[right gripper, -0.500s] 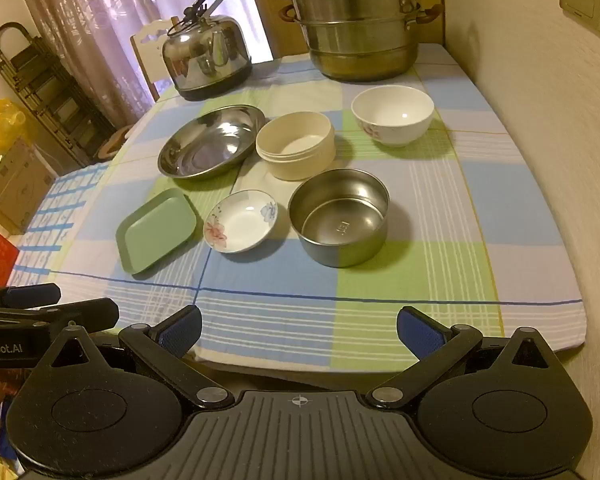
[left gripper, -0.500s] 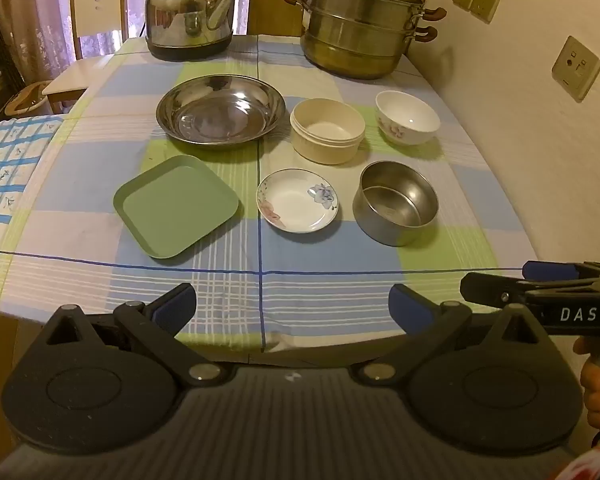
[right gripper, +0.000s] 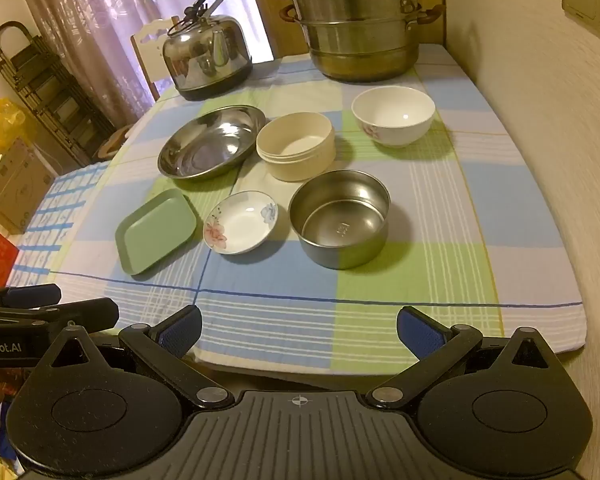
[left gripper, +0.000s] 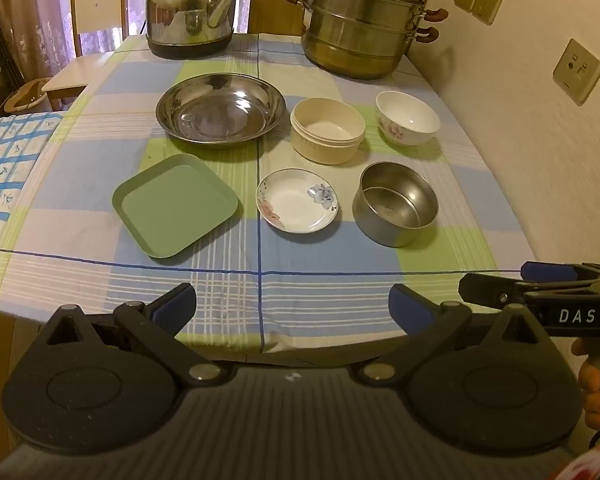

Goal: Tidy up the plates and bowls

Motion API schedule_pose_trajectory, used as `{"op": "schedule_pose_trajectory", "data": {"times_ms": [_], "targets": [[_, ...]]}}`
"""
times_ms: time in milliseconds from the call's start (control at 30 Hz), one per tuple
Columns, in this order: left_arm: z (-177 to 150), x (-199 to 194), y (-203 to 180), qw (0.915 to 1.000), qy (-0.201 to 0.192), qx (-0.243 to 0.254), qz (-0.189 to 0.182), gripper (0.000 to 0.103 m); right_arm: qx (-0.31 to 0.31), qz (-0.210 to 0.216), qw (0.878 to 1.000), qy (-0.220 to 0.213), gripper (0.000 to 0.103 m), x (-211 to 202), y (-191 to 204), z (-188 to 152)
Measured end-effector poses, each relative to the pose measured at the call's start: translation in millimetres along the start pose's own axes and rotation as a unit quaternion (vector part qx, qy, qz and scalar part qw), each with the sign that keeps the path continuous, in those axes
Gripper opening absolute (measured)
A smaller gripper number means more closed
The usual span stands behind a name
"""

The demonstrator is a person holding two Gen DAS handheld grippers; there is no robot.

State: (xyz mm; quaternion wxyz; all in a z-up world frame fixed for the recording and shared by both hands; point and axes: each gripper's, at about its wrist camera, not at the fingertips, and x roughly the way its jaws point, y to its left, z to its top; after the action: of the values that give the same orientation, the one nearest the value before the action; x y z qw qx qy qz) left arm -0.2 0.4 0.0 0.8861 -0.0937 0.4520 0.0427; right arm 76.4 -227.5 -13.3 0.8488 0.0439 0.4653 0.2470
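Six dishes sit on a checked tablecloth. In front: a green square plate (left gripper: 175, 205) (right gripper: 156, 231), a small white floral saucer (left gripper: 297, 200) (right gripper: 241, 222) and a steel bowl (left gripper: 395, 209) (right gripper: 340, 218). Behind them: a wide steel basin (left gripper: 220, 112) (right gripper: 211, 142), a cream tub (left gripper: 327, 131) (right gripper: 296, 146) and a white floral bowl (left gripper: 407, 118) (right gripper: 393, 116). My left gripper (left gripper: 294, 306) hangs open over the table's near edge, nothing between its blue pads. My right gripper (right gripper: 300, 330) is likewise open and empty at the near edge.
A steel kettle (left gripper: 190, 12) and a stacked steamer pot (left gripper: 362, 26) stand at the table's far end. A wall with sockets (left gripper: 578, 72) runs along the right side. A chair (left gripper: 96, 12) stands at the far left, a folded rack (right gripper: 40, 92) beyond.
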Motion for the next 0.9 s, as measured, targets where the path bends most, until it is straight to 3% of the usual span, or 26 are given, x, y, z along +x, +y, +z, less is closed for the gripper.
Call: {"op": "schedule_pose_trajectory", "data": {"times_ms": [900], "targets": [[1.1,4.9,-1.2,1.0,0.001,-0.002,-0.002,0.102,-0.001,-0.002,1.0,-0.001,0.103,-0.3,1.4,3.4]]}}
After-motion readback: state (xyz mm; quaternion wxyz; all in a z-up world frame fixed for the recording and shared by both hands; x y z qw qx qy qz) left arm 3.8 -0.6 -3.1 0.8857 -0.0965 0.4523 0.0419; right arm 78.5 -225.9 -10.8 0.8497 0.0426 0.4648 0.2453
